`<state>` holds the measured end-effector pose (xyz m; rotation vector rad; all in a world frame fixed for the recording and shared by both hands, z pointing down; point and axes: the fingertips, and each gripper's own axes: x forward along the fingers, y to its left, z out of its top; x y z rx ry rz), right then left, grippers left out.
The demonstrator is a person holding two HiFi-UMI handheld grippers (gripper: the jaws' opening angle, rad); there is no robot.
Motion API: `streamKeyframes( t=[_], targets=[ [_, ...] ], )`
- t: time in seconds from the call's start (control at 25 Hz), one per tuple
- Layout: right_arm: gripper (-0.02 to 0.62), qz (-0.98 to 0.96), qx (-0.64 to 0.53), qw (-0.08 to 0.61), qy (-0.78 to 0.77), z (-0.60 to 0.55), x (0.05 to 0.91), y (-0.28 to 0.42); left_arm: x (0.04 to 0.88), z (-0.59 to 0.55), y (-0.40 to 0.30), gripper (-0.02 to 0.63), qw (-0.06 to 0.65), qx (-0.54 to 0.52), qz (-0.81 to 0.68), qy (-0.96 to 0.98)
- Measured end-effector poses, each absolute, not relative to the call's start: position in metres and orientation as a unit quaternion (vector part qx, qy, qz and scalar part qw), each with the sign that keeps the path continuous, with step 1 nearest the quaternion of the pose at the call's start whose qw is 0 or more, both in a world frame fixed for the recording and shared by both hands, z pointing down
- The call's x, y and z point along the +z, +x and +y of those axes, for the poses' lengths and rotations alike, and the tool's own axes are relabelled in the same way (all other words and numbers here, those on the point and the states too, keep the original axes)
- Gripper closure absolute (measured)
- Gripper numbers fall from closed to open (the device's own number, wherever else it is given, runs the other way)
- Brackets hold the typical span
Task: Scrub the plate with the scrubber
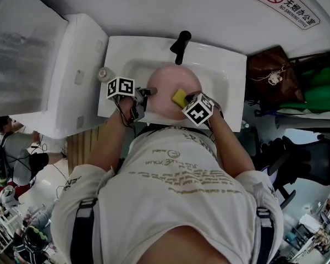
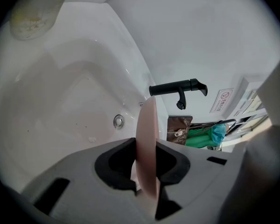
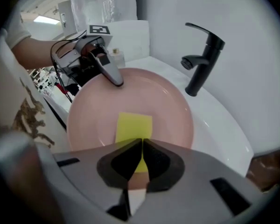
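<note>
A pink plate (image 1: 168,81) stands tilted in the white sink (image 1: 231,70). My left gripper (image 1: 146,92) is shut on the plate's left rim; in the left gripper view the plate's edge (image 2: 147,134) runs upright between the dark pads of that gripper (image 2: 147,160). A yellow scrubber (image 1: 179,97) lies flat against the plate's face. My right gripper (image 1: 187,100) is shut on its near end. In the right gripper view the scrubber (image 3: 133,127) sits on the plate (image 3: 144,97), pinched by the right gripper (image 3: 142,148), with the left gripper (image 3: 113,76) at the plate's far rim.
A black faucet (image 1: 180,43) stands at the back of the sink, over the plate's top edge. The drain (image 2: 118,121) shows in the basin. A small bottle (image 1: 103,73) sits at the sink's left corner. A brown bag (image 1: 272,76) and green cloth lie to the right.
</note>
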<state>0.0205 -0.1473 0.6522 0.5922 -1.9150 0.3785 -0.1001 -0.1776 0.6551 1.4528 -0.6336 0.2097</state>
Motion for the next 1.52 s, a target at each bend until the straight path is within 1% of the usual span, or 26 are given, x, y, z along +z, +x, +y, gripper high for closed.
streamKeyframes(
  t=[0.12,0.2,0.28,0.52,0.68,0.88,1.0,1.44,1.52],
  targets=[
    [0.561,-0.791,0.16,0.52,0.28,-0.155,0.65,0.033,0.655,-0.176,-0.098,0.526,0.702,0.098,-0.281,0.647],
    [0.561,-0.793,0.158,0.5,0.311,-0.162,0.641,0.037,0.656,-0.174,-0.097,0.528,0.707,0.099,-0.277,0.643],
    [0.561,-0.801,0.155,0.465,0.345,-0.169,0.627,0.039,0.657,-0.172,-0.096,0.528,0.709,0.1,-0.275,0.642],
    [0.561,-0.823,0.179,0.33,0.427,-0.178,0.583,0.05,0.668,-0.171,-0.096,0.526,0.721,0.104,-0.281,0.625],
    [0.561,-0.83,0.191,0.258,0.456,-0.174,0.56,0.06,0.674,-0.171,-0.095,0.525,0.751,0.078,-0.282,0.592],
    [0.561,-0.852,0.182,0.188,0.453,-0.166,0.538,0.063,0.686,-0.174,-0.098,0.52,0.759,0.081,-0.301,0.571],
    [0.561,-0.854,0.18,0.177,0.454,-0.164,0.535,0.066,0.693,-0.173,-0.096,0.515,0.765,0.087,-0.299,0.564],
    [0.561,-0.847,0.182,0.191,0.461,-0.161,0.544,0.073,0.716,-0.177,-0.095,0.503,0.781,0.1,-0.316,0.529],
    [0.561,-0.845,0.185,0.19,0.465,-0.163,0.544,0.076,0.718,-0.177,-0.094,0.493,0.785,0.095,-0.318,0.523]
  ],
)
